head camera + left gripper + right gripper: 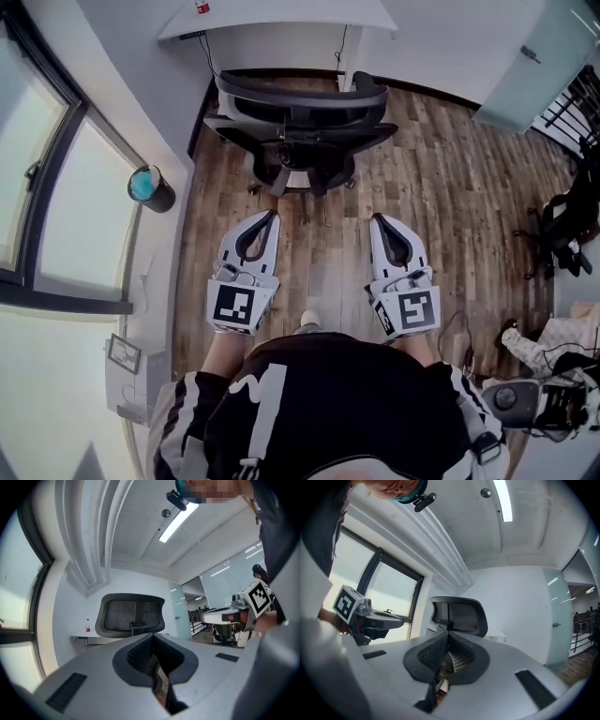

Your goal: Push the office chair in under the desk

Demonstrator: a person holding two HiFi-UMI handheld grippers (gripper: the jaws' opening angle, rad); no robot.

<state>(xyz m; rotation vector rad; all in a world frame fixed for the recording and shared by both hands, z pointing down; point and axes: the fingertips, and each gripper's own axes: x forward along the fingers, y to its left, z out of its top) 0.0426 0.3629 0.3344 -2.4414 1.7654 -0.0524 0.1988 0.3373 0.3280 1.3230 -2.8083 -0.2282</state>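
Head view looks steeply down; both gripper views face level, sharing the office chair (300, 94).

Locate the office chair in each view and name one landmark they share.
Head view: office chair at top centre, just below the white desk.
Left gripper view: office chair left of centre, above the jaws.
Right gripper view: office chair near centre, above the jaws.
Shared landmark: the white desk.

- Office chair (300, 101), 12 o'clock: black backrest of open mesh cloth, set in a matt black plastic frame.
- Floor (441, 178): wood-look planks, brown, grain plain to see, dull sheen.
- Desk (281, 15), 12 o'clock, past the chair: smooth white top, matt.
- Left gripper (273, 217), right gripper (376, 219): smooth matt pale-grey plastic shells, with dark ribbed lining inside the jaws.
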